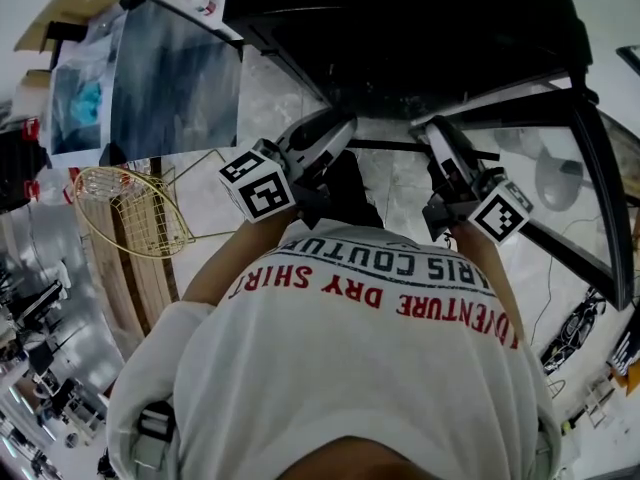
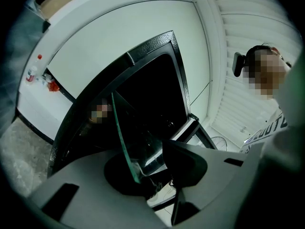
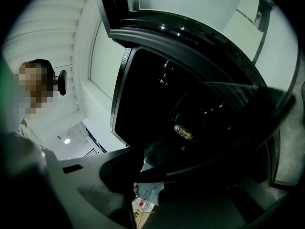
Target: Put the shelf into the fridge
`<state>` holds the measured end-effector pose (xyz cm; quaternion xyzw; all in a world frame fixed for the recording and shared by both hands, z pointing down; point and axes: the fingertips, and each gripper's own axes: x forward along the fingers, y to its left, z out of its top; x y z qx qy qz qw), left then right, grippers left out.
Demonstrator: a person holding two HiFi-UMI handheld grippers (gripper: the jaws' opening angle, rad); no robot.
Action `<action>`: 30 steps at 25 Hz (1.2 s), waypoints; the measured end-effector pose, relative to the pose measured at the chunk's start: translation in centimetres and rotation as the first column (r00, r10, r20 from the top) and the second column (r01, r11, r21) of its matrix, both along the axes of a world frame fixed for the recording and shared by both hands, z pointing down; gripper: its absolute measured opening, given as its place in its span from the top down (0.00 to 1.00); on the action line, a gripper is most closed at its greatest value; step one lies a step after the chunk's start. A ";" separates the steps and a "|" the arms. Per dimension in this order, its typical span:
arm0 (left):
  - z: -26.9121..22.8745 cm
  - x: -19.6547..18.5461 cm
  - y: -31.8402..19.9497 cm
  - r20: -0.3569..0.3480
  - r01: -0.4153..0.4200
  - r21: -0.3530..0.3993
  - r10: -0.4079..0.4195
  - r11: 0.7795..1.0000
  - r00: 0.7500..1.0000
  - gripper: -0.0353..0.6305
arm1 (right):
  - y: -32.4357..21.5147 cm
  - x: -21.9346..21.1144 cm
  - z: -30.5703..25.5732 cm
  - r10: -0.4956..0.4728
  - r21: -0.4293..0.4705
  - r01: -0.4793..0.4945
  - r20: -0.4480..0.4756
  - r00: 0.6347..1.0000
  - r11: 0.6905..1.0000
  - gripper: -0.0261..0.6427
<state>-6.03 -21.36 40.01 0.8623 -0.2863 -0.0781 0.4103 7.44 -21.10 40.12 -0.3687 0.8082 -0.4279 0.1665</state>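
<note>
step: bringing shelf to fridge | left claw (image 2: pixel 143 170): closed on the glass shelf (image 2: pixel 121 132) edge | right claw (image 3: pixel 143 179): gripping the opposite side, probably to balance the pane | shelf: in air before the open fridge (image 2: pixel 157 94), not yet inside

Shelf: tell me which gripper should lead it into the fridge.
Left, marginally: the left gripper clamps the shelf by its glass edge, aimed straight at the open fridge. The right gripper also grips it, so move both.
</note>
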 end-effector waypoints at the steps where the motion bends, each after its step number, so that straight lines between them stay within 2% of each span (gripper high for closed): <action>1: 0.1 0.0 -0.1 0.001 0.001 -0.003 -0.001 1.000 1.000 0.76 | -0.1 0.0 0.0 0.000 -0.001 0.000 0.002 1.000 1.000 0.82; 13: 0.4 -0.2 -1.5 0.015 0.017 0.005 -0.017 1.000 1.000 0.75 | -1.5 0.0 0.5 0.006 -0.007 -0.006 -0.003 1.000 1.000 0.82; 25: 0.5 -0.5 -1.9 0.070 0.000 0.111 -0.007 0.994 0.997 0.70 | -2.0 -0.3 0.6 0.014 0.008 -0.014 -0.003 1.000 1.000 0.82; 30: 0.7 -0.6 -2.0 0.076 0.010 0.130 -0.020 0.991 0.997 0.68 | -2.0 -0.3 0.7 0.019 0.005 -0.019 0.006 1.000 1.000 0.82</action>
